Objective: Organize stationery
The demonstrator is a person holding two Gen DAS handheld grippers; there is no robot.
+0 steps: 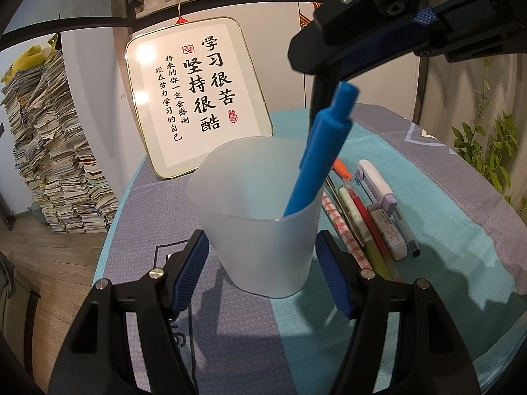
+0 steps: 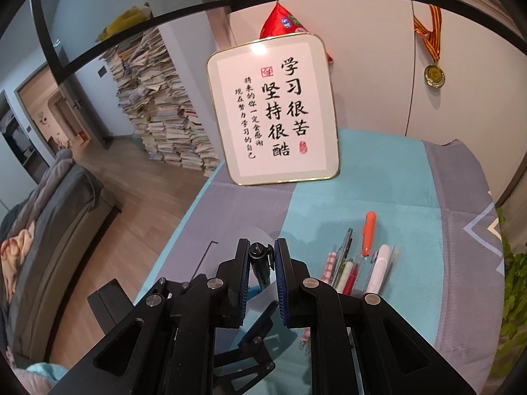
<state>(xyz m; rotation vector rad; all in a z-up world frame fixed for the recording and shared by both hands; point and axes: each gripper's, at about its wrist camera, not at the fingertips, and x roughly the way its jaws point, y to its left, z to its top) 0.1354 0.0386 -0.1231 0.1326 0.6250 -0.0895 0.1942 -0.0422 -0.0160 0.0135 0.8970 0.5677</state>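
A slim black pen (image 2: 261,268) is pinched between the blue-padded fingers of the right gripper (image 2: 262,275). Just beside it, a bunch of pens (image 2: 349,263) and an orange marker (image 2: 368,233) are laid out on the teal-and-grey cloth (image 2: 411,197), with a gold-framed calligraphy sign (image 2: 273,112) propped up behind.

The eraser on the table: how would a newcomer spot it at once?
Start at the frosted cup on the teal-and-grey cloth; a row of pens lies to its right. The eraser is the short white block in a printed sleeve, blunt where its neighbours are slim.
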